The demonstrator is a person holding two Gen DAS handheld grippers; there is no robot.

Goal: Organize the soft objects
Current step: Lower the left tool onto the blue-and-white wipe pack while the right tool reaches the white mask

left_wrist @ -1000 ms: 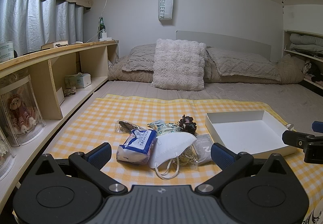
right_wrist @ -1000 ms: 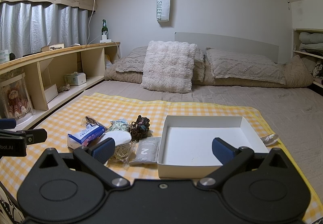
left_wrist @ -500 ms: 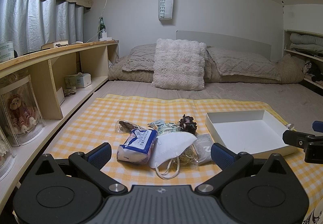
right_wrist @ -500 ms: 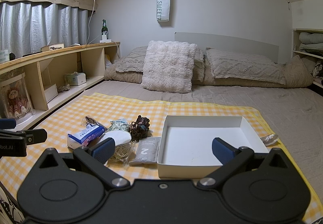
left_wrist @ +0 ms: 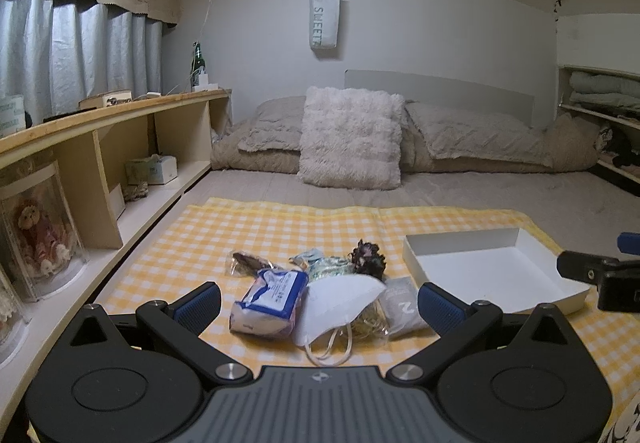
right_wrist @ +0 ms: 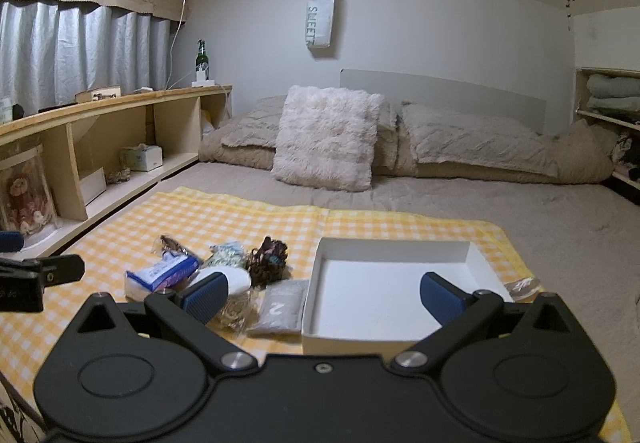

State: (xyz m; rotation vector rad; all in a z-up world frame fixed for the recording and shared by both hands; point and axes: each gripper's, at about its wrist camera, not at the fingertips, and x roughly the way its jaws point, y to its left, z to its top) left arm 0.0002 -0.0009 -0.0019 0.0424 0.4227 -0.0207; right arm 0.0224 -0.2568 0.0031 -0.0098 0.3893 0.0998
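A pile of soft things lies on a yellow checked cloth (left_wrist: 248, 231): a blue tissue pack (left_wrist: 270, 301), a white face mask (left_wrist: 340, 299), a grey pouch marked 2 (left_wrist: 402, 307), a dark scrunchie (left_wrist: 368, 263) and small clear bags. An empty white tray (left_wrist: 492, 275) stands to their right. My left gripper (left_wrist: 318, 301) is open and empty, just short of the pile. My right gripper (right_wrist: 322, 293) is open and empty, over the tray's (right_wrist: 396, 295) near left part; the pile (right_wrist: 224, 271) lies to its left.
The cloth lies on a bed with a fluffy cushion (left_wrist: 352, 137) and pillows at the back. A wooden shelf unit (left_wrist: 100, 147) runs along the left. A small clear bag (right_wrist: 522, 285) lies right of the tray.
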